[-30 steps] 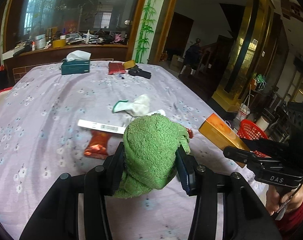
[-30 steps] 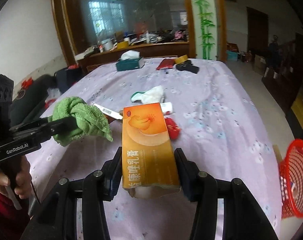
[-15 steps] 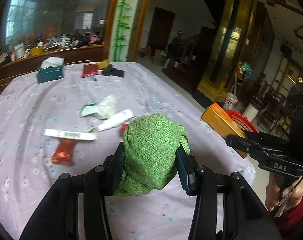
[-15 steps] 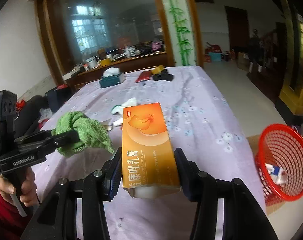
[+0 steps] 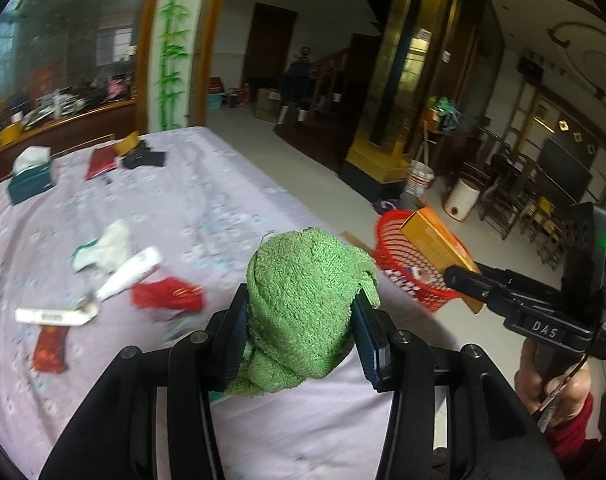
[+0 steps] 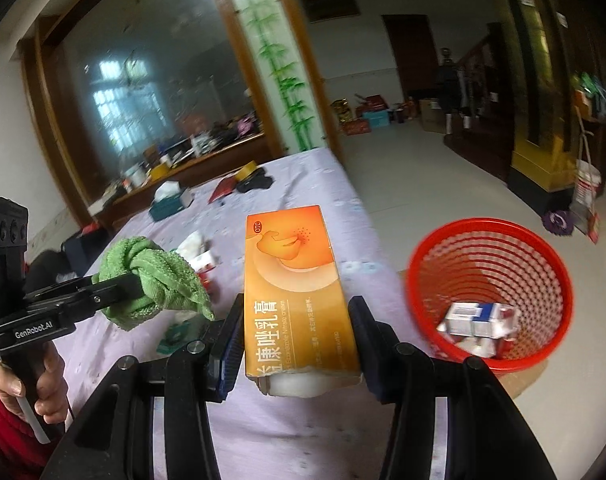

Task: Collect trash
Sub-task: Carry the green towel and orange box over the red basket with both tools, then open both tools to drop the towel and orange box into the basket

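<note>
Right gripper point(image 6: 295, 336) jaws clamp the orange box point(image 6: 297, 284), left gripper point(image 5: 303, 340) jaws the green cloth point(image 5: 303, 304); both have swung past the desk's point(image 5: 223, 200) right edge toward the red basket point(image 6: 487, 292), so dropping looks imminent.

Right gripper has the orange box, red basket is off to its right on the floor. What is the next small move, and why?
Probably carry the right gripper further right until the orange box hangs over the red basket, then open. The box is clamped but sits left of the rim, above the table edge.
</note>
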Motion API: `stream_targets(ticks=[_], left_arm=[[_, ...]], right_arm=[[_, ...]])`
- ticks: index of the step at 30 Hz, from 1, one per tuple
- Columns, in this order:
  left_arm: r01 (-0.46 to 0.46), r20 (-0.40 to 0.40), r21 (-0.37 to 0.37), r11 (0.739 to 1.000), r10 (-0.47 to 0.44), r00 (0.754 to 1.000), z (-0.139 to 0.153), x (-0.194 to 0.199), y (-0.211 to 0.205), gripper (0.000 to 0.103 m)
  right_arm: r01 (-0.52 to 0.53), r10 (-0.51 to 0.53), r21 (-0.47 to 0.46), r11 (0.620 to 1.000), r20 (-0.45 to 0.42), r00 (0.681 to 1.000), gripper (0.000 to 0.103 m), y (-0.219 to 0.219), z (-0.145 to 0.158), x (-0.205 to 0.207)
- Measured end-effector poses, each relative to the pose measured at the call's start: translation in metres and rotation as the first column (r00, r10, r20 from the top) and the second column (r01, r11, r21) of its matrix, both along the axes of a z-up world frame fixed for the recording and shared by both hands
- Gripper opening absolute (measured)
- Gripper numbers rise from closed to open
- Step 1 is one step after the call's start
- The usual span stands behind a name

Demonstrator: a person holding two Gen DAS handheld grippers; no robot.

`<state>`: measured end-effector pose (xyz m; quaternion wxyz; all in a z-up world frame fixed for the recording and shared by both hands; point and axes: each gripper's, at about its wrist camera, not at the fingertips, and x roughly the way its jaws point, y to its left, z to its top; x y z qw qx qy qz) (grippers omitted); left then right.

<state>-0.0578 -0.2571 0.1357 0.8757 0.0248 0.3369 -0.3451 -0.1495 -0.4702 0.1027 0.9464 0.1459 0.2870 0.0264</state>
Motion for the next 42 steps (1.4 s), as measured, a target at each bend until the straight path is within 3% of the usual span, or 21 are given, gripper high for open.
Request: stream_targets(ticks=[11,19,29,32,34,36,38,42], left_arm=[[0.155,-0.010,-0.004,0.988,-0.155,0.988,0.015,0.003,-0.101,0.046],[0.224,-0.073,-0.014,0.974,-0.225,0.972,0.010,0.018,-0.169,0.046],[0.256,-0.097,-0.023,0.966,-0.257,0.962,-0.009,0.034,-0.245,0.047],[0.250,-0.102,-0.031,0.968,-0.252,0.962,-0.016,0.042,-0.254,0.054],[0.215,-0.114,-0.044,0.976,-0.219,0.969,-0.019,0.048,-0.254,0.077],[0.202,-0.129,-0.085,0.976,-0.212,0.969,-0.019,0.053,-0.250,0.077],[0.200,-0.134,-0.079,0.977,-0.209,0.969,-0.018,0.054,-0.245,0.077],[0.165,-0.052,-0.028,0.986,-0.166,0.985,-0.009,0.041,-0.223,0.077]], right_arm=[[0.140,-0.141,0.063,0.988,0.014,0.990,0.054,-0.074,-0.002,-0.042],[0.268,-0.271,0.114,0.957,0.014,0.962,0.054,-0.135,-0.005,-0.069],[0.342,-0.340,0.146,0.928,-0.034,0.940,0.054,-0.189,-0.011,-0.048],[0.347,-0.344,0.166,0.923,-0.049,0.938,0.056,-0.203,-0.017,-0.032],[0.362,-0.357,0.156,0.919,-0.064,0.932,0.058,-0.211,-0.021,-0.020],[0.387,-0.380,0.147,0.910,-0.078,0.922,0.069,-0.218,-0.024,-0.013],[0.386,-0.378,0.173,0.906,-0.080,0.922,0.069,-0.219,-0.025,-0.013],[0.381,-0.378,0.148,0.913,-0.050,0.925,0.069,-0.205,-0.015,-0.025]])
